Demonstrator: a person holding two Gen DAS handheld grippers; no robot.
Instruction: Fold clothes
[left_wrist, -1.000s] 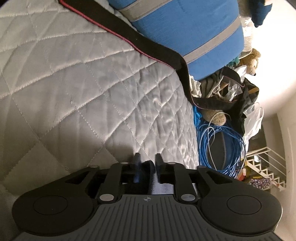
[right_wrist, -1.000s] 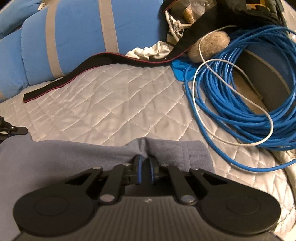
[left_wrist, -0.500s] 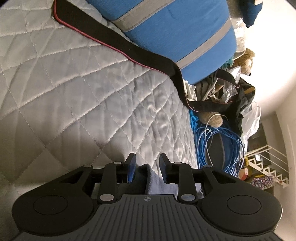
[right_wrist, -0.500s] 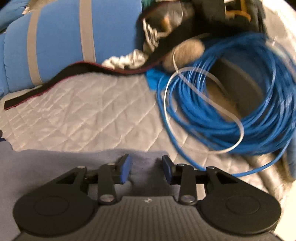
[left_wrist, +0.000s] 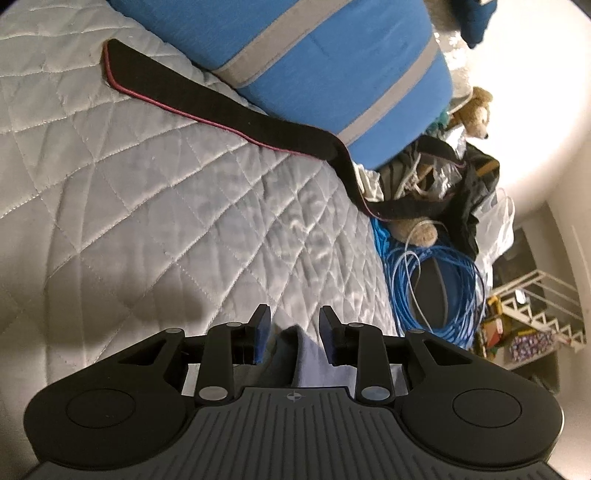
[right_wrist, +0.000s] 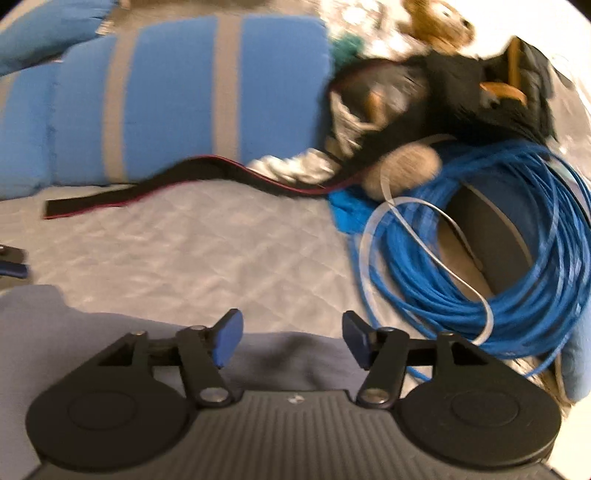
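A bed with a pale grey quilted cover carries a grey-blue garment at its near edge. A black strap with red piping lies across the quilt, beside a blue cushion with 2 grey bands. A coil of blue cable seems to rest at the bed's edge.

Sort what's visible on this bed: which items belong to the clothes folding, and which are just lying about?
Part of the job:
- grey garment, lying flat on the quilted bedspread
- left gripper, open
- right gripper, open

Lying about:
- blue striped pillow
- black strap with red edging
- coil of blue cable
- teddy bear
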